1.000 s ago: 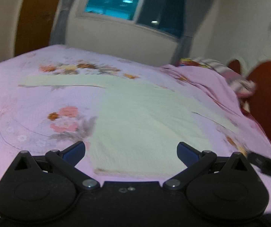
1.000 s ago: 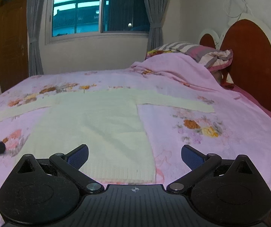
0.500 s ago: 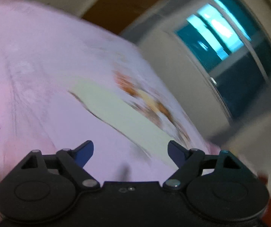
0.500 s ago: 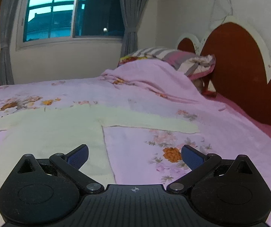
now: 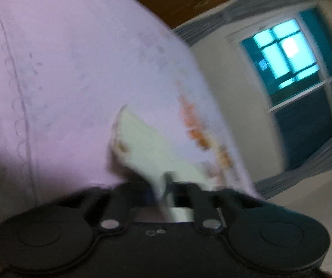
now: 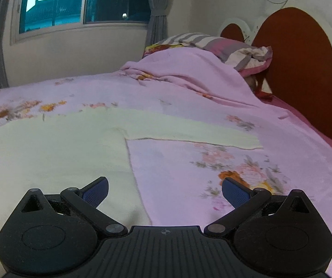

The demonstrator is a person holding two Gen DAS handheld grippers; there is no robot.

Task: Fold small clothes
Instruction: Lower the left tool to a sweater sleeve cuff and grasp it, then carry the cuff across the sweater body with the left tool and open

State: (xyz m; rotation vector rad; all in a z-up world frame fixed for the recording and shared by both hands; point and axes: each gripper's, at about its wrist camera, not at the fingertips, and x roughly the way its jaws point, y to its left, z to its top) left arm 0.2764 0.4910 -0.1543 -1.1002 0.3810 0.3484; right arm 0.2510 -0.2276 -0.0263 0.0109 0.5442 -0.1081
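The left tongs (image 5: 163,192) are clenched on the cuff of the cream sweater's sleeve (image 5: 138,143), lifted off the pink floral bed (image 5: 50,69). The sweater (image 6: 50,143) lies flat on it. The right tongs (image 6: 164,191) gape released above its side edge.

The sweater (image 6: 57,148) lies flat on the bed (image 6: 293,162), one sleeve (image 6: 189,132) stretched toward the headboard (image 6: 300,53). Pillows (image 6: 230,48) sit before the headboard; the window (image 6: 80,2) stands behind the bed.
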